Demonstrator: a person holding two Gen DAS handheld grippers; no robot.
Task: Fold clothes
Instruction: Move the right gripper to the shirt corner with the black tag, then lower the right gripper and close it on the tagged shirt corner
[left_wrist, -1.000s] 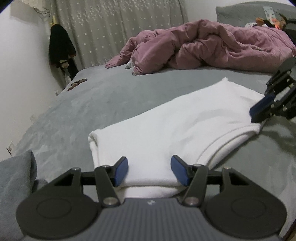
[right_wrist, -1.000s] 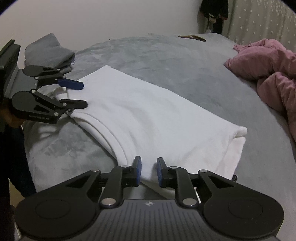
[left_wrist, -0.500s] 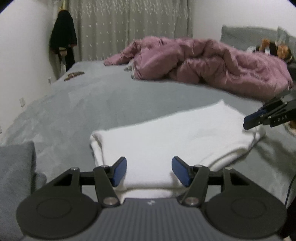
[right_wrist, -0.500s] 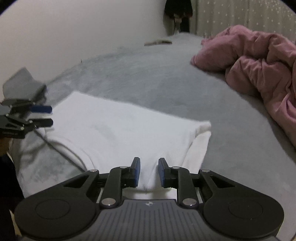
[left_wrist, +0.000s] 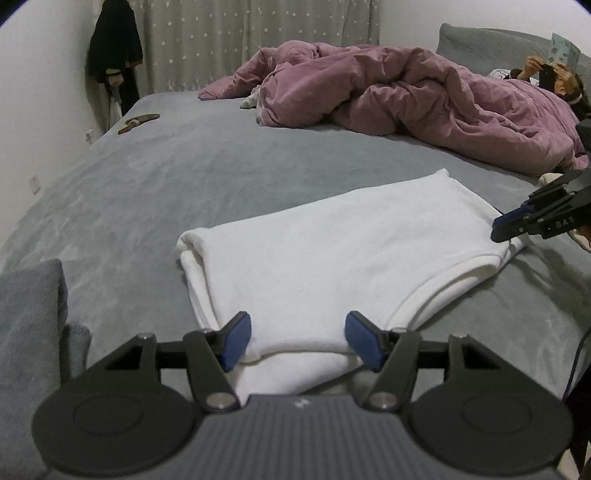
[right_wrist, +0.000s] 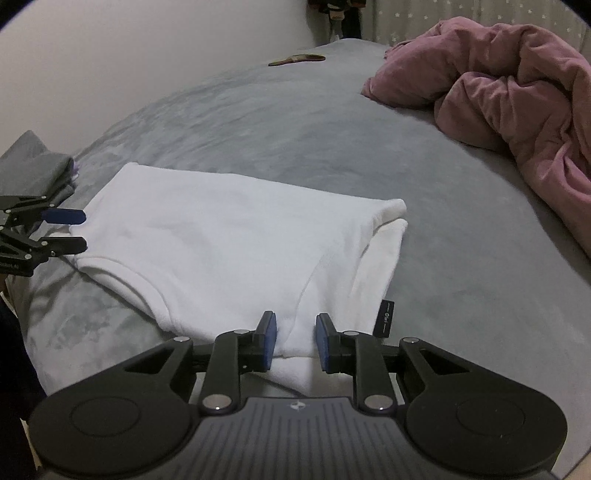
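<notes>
A white garment (left_wrist: 332, 251) (right_wrist: 229, 236) lies folded flat on the grey bed (left_wrist: 184, 166). My left gripper (left_wrist: 300, 338) sits at one short end of it; its jaws are opening, and the cloth's edge lies between the blue pads (left_wrist: 236, 336) without being pressed. In the right wrist view the left gripper (right_wrist: 84, 230) shows beside that end. My right gripper (right_wrist: 295, 339) is at the opposite end, its pads a narrow gap apart over the hem. The right gripper (left_wrist: 496, 230) hovers at that corner in the left wrist view.
A crumpled pink duvet (left_wrist: 406, 96) (right_wrist: 517, 92) covers the far side, with a person (left_wrist: 554, 74) lying behind it. A folded grey cloth (left_wrist: 26, 332) (right_wrist: 33, 166) lies by the left gripper. A brown object (left_wrist: 138, 122) rests near the wall. A black tag (right_wrist: 386, 317) hangs from the garment.
Both views have rolled and shifted sideways along the bed edge. The left jaws stand a little wider. The white garment lies as before.
</notes>
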